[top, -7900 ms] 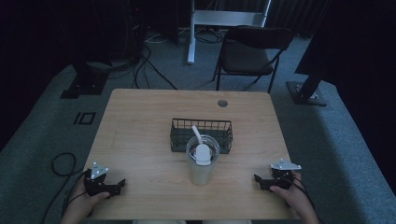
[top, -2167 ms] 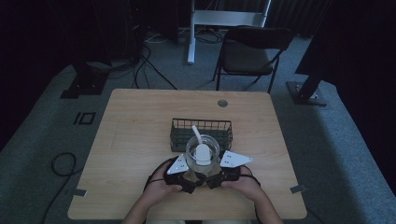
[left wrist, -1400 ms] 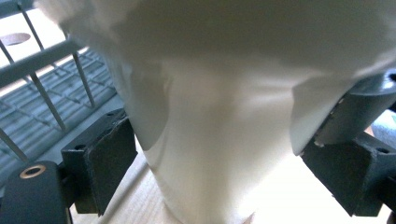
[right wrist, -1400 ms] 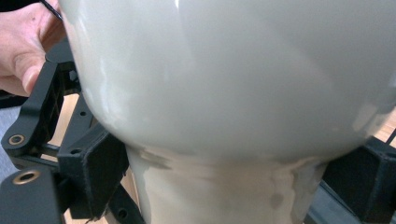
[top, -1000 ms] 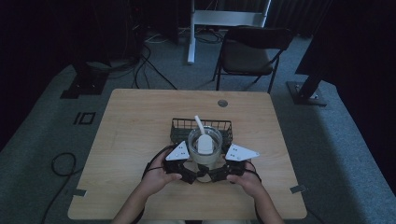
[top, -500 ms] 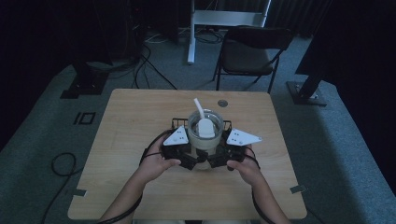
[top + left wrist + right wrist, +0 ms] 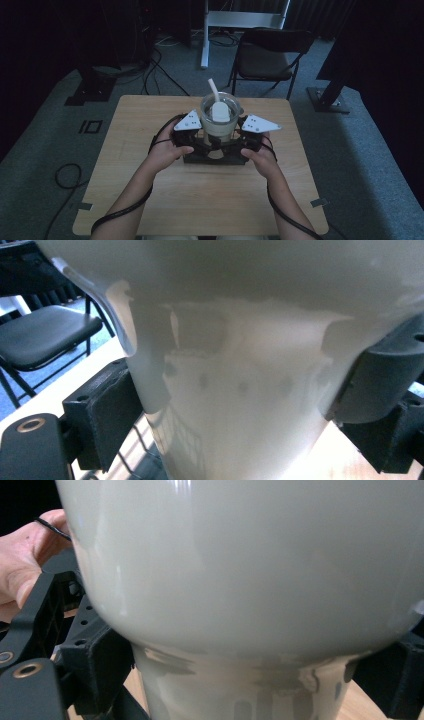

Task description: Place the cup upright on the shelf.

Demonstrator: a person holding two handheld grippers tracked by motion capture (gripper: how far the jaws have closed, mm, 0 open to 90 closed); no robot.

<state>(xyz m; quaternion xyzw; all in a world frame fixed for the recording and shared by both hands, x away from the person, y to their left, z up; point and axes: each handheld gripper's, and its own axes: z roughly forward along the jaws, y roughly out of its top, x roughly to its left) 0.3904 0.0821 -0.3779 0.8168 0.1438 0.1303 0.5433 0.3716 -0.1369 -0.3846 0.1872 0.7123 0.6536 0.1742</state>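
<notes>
I have the cup (image 7: 220,117) clamped between both tongs: my left gripper (image 7: 200,141) presses its jaws on the cup's lower wall from one side, my right gripper (image 7: 234,143) does the same from the other, and both gripper views show the black pads tight against the pale, cloudy plastic. The cup hangs above the wire basket (image 7: 215,155) at the middle of the table (image 7: 130,170), upright as far as I can judge, with a white scoop (image 7: 218,107) standing in it and its handle slanting up past the rim. In my judgement the step in hand is the carry: the cup is lifted, not yet set down. The next move calls for lowering it level into the basket, both grips kept even so it does not tip or slide, and the jaws parted only once it rests on the bottom. The basket's wire rim lies directly beneath my jaws and could catch them on the way down. Beyond the table stand a folding chair (image 7: 267,55) and loose cables (image 7: 155,65) on the floor, well apart from the work.
</notes>
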